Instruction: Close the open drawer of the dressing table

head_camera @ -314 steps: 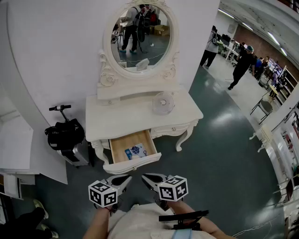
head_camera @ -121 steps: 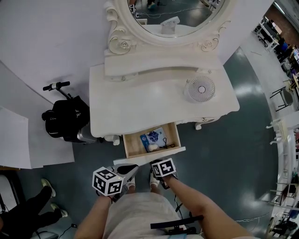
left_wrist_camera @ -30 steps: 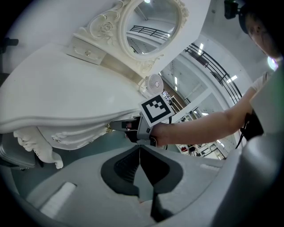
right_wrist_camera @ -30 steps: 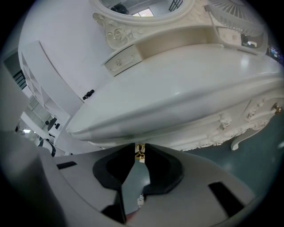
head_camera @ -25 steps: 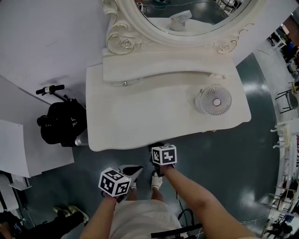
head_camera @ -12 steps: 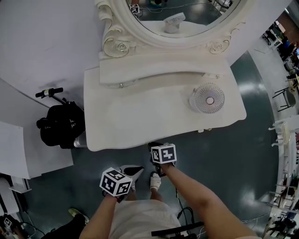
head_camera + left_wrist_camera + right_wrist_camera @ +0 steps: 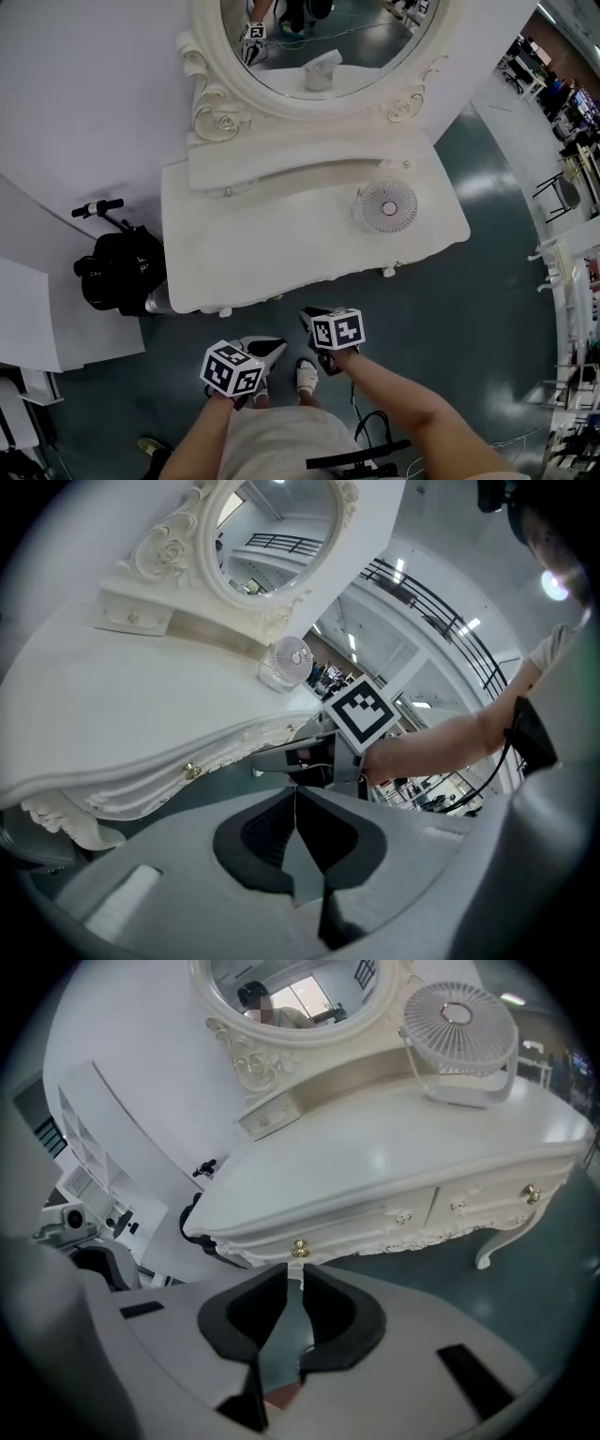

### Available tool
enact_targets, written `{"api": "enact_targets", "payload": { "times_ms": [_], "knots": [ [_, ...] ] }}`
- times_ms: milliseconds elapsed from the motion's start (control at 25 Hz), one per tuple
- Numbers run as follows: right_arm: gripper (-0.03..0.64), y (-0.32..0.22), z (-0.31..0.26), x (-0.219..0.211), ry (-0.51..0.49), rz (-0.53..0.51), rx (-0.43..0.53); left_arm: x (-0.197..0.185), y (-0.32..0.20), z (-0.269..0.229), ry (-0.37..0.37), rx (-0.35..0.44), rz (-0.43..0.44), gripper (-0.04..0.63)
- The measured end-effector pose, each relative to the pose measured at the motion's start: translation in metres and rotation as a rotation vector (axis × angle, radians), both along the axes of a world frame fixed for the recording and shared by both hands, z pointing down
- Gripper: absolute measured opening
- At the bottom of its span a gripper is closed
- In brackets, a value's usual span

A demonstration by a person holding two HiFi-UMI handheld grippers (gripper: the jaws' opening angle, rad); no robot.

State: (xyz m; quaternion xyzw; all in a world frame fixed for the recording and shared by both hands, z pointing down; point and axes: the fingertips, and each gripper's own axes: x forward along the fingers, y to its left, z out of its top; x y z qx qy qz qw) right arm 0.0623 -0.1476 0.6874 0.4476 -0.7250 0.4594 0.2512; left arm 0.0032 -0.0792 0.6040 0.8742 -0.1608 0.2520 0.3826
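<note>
A small white fan [image 7: 386, 204] stands upright on the right part of the worktop [image 7: 262, 246]. A black bag [image 7: 120, 272] rests on the floor [image 7: 487, 309] beside the worktop's left end.

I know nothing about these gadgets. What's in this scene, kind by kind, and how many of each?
dressing table: 1
oval mirror: 1
small fan: 1
black bag: 1
handheld grippers: 2, the left gripper and the right gripper
Total: 6
</note>
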Motion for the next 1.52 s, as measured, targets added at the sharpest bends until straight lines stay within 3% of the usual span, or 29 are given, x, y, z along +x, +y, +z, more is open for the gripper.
{"api": "enact_targets", "payload": {
  "times_ms": [200, 760, 960, 1240, 1520],
  "knots": [
    [0.061, 0.022, -0.036, 0.002, -0.059, -0.002, 0.031, 0.008, 0.015, -0.019, 0.009, 0.029, 0.021, 0.011],
    [0.060, 0.098, -0.114, 0.025, -0.057, -0.109, 0.128, 0.026, 0.052, -0.071, 0.038, 0.121, 0.052, 0.011],
    [0.046, 0.105, -0.139, 0.025, -0.098, -0.102, 0.155, 0.033, 0.054, -0.086, 0.045, 0.148, 0.054, 0.011],
    [0.028, 0.107, -0.171, 0.005, -0.232, -0.114, 0.184, 0.031, 0.051, -0.102, 0.042, 0.175, 0.035, 0.011],
    [0.028, 0.106, -0.188, -0.008, -0.274, -0.103, 0.193, 0.024, 0.048, -0.106, 0.029, 0.181, 0.009, 0.011]
  ]
}}
